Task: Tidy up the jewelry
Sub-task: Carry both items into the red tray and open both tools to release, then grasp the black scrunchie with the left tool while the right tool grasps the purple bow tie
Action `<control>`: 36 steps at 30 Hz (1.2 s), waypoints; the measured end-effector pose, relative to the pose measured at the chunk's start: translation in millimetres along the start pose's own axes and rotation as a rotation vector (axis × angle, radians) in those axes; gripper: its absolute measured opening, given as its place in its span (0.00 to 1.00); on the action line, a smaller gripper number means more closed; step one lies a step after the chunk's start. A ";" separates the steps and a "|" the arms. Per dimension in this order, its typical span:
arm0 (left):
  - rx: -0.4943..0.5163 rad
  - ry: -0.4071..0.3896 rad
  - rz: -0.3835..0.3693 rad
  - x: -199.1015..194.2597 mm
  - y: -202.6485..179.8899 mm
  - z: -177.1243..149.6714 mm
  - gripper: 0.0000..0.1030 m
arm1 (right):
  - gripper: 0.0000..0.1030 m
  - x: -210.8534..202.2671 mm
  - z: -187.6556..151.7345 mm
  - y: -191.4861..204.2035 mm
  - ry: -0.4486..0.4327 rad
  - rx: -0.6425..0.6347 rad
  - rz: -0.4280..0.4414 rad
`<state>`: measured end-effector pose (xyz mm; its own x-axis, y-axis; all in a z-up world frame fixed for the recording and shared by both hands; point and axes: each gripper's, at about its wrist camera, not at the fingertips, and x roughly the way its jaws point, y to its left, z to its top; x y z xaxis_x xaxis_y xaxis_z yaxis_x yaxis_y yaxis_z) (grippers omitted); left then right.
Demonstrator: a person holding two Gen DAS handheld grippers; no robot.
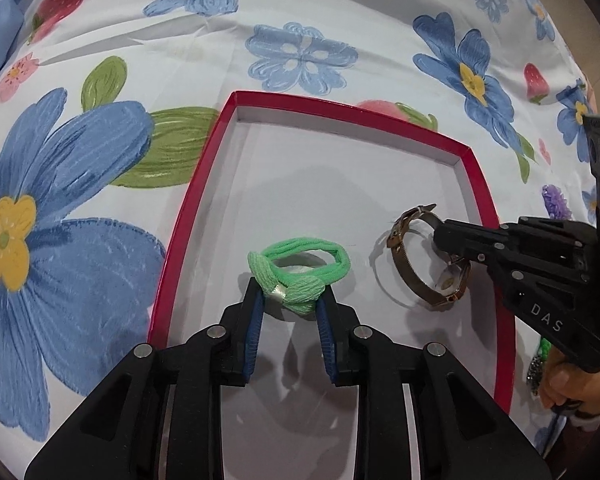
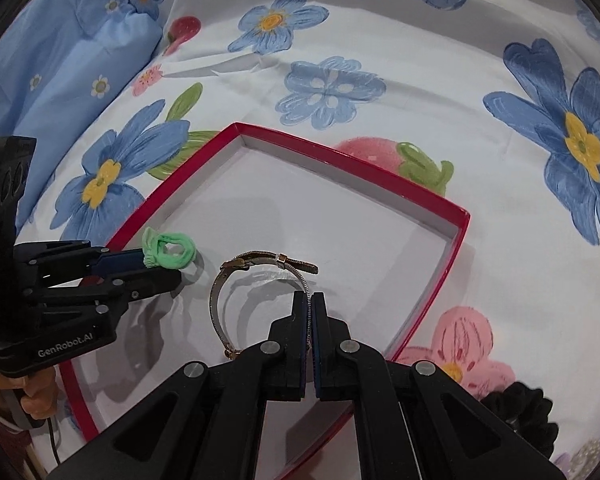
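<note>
A shallow red tray (image 1: 204, 184) with a white floor lies on the floral sheet. My left gripper (image 1: 292, 292) hangs low over the tray's near left part, its blue pads closed on the knot of a green hair tie (image 1: 312, 252). To its right, my right gripper (image 1: 440, 236) is shut on the thin metal band of a gold-brown wristwatch (image 1: 404, 268), which dangles just above the tray floor. In the right wrist view the watch band (image 2: 216, 300) loops out from the shut right gripper (image 2: 310, 300). The green hair tie (image 2: 172, 254) sticks out of the left gripper (image 2: 156, 270).
The floral bedsheet (image 2: 420, 80) spreads all around the tray. A blue pillow (image 2: 60, 60) lies at the far left. A black scrunchie (image 2: 520, 412) sits right of the tray, with a purple piece (image 1: 556, 200) and a green beaded piece (image 1: 544, 348) nearby. A person's hand (image 1: 572, 380) holds the right gripper.
</note>
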<state>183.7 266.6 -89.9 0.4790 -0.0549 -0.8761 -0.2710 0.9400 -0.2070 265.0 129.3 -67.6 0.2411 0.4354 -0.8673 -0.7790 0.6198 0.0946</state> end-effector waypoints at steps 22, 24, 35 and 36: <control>-0.037 -0.016 0.048 -26.6 5.6 -11.6 0.55 | 0.11 -10.5 2.8 -1.6 -0.021 0.054 0.065; -0.051 -0.030 0.039 -34.1 5.9 -13.8 0.56 | 0.13 -18.6 0.5 -5.7 -0.039 0.081 0.076; -0.052 -0.101 -0.054 -72.9 -35.1 -30.8 0.62 | 0.30 -85.8 -54.2 -40.4 -0.168 0.238 0.126; -0.052 -0.103 -0.061 -74.3 -37.9 -32.8 0.62 | 0.30 -90.8 -60.9 -44.9 -0.175 0.254 0.123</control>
<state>130.9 224.0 -31.3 0.5785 -0.0735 -0.8124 -0.2806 0.9172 -0.2828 242.8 22.2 -22.8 0.2667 0.6090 -0.7470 -0.6449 0.6888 0.3313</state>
